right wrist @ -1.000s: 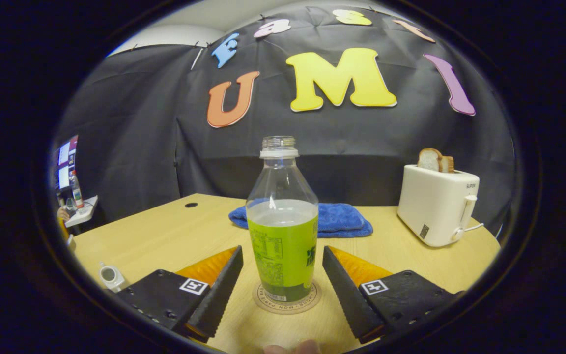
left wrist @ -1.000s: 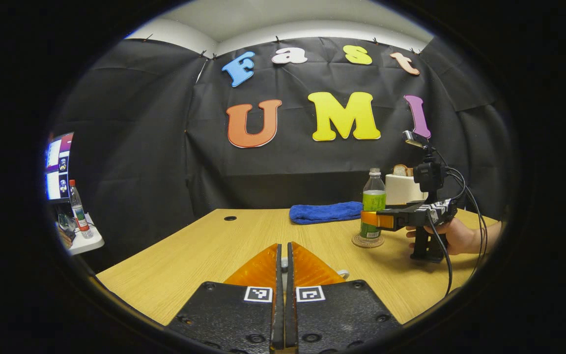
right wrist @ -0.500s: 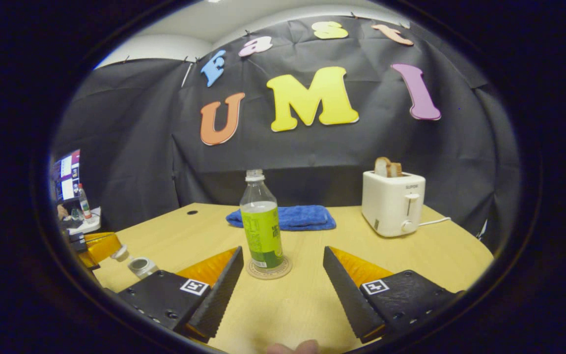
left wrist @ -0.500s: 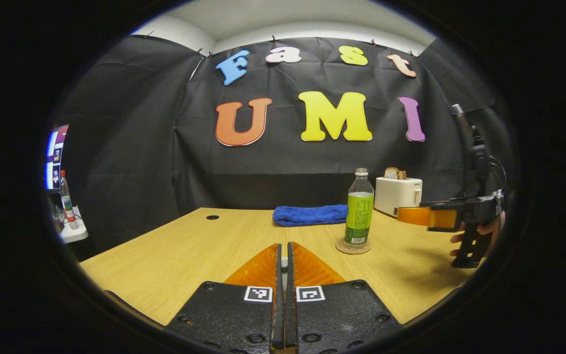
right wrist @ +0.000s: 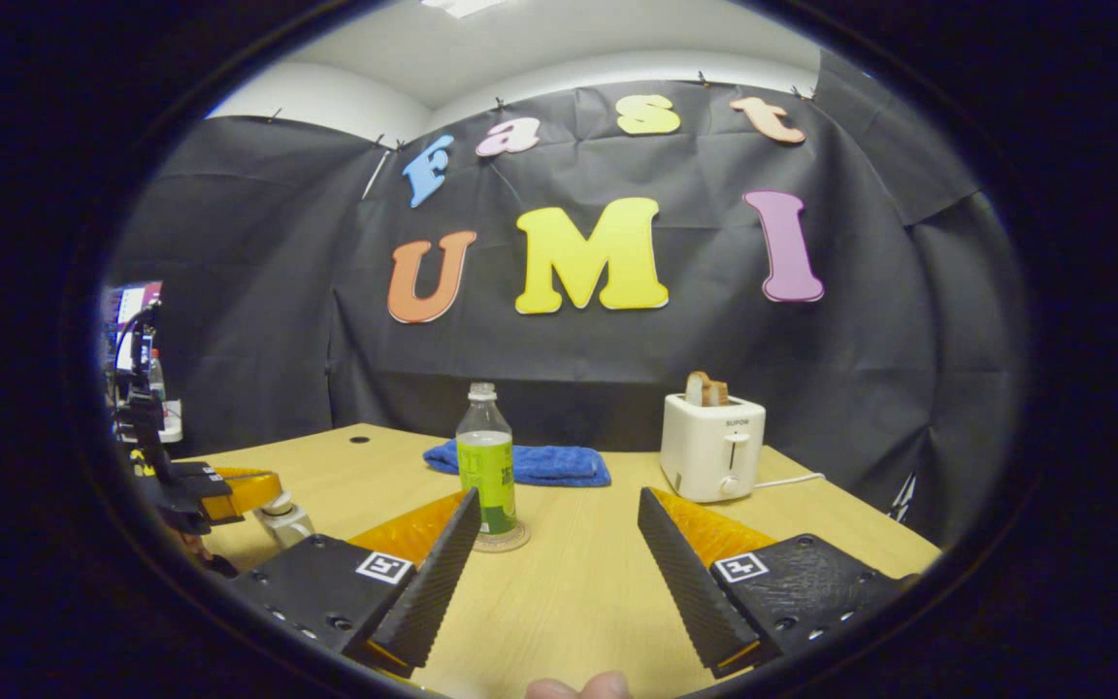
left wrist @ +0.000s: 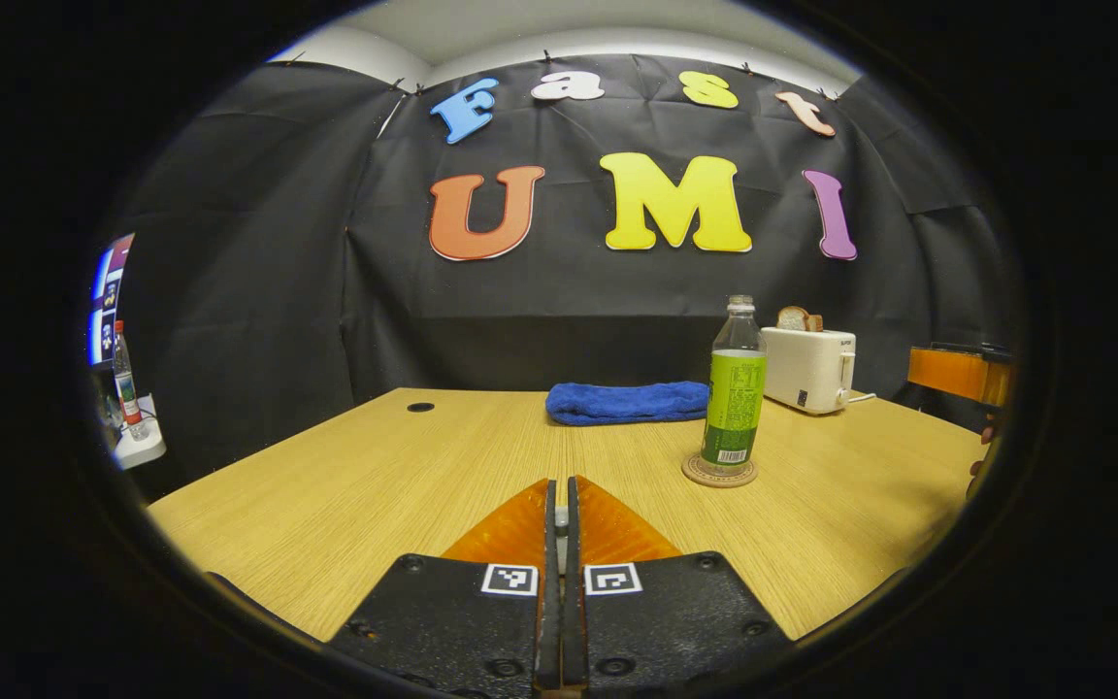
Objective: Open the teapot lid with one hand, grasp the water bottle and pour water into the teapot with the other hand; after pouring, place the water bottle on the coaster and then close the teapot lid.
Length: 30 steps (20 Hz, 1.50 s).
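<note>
- The clear plastic water bottle with a green label [right wrist: 485, 458] stands upright on the round cork coaster [right wrist: 501, 540], at 11 o'clock from the right gripper [right wrist: 556, 544]; I judge the pouring done.
- The right gripper's fingers are wide apart, holding nothing.
- The left gripper [left wrist: 560, 519] has its fingers together, maybe clamping the lid; I cannot tell.
- A small white teapot [right wrist: 284, 515] is at 9 o'clock.

Left gripper [left wrist: 560, 510]: fingers pressed flat together, no gap visible between them, pointing straight ahead and level. In right gripper view, same gripper [right wrist: 246, 490] seen at far left, held low and roughly horizontal. Right gripper [right wrist: 559, 544]: fingers spread wide apart, nothing between them, level, aimed forward. Fingertip of holding hand [right wrist: 578, 687] shows at bottom edge.
</note>
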Tool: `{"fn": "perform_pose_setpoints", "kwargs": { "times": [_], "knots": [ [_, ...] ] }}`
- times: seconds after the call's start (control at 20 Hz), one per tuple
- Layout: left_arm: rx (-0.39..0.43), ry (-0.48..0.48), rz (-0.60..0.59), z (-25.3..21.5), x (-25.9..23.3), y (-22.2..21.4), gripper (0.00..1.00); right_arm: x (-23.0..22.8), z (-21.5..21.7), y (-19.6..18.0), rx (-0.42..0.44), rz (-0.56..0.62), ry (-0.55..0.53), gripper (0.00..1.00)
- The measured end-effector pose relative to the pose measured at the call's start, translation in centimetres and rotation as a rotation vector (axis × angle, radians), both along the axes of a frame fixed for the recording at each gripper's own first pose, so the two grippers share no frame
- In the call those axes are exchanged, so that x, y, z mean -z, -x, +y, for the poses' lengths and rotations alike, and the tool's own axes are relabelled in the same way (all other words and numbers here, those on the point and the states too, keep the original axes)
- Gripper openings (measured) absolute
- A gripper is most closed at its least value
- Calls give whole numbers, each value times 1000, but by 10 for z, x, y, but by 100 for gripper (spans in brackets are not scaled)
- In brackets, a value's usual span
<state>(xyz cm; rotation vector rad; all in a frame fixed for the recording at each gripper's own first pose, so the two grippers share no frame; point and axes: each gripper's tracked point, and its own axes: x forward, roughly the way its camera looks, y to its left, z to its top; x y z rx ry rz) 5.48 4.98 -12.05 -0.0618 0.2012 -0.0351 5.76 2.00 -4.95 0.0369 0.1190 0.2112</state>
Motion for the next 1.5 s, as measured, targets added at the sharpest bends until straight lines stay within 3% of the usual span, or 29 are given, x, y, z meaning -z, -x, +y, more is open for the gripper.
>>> {"fn": "perform_pose_setpoints", "kwargs": {
  "times": [1.05,1.3,1.35,1.45,1.5],
  "knots": [
    [0,12,43,-1,10,0,4,-4,4,-7,-21,-38,3,95],
    [-16,-10,50,0,7,0,8,-5,1,-6,-16,-47,5,95],
    [-28,-19,43,3,4,1,11,-4,0,-5,-12,-45,1,96],
    [-39,-23,27,4,-4,4,43,-2,-4,-4,2,-38,-11,95],
    [-45,-20,17,6,-11,4,72,-1,-6,-3,10,-37,-16,95]
  ]
}}
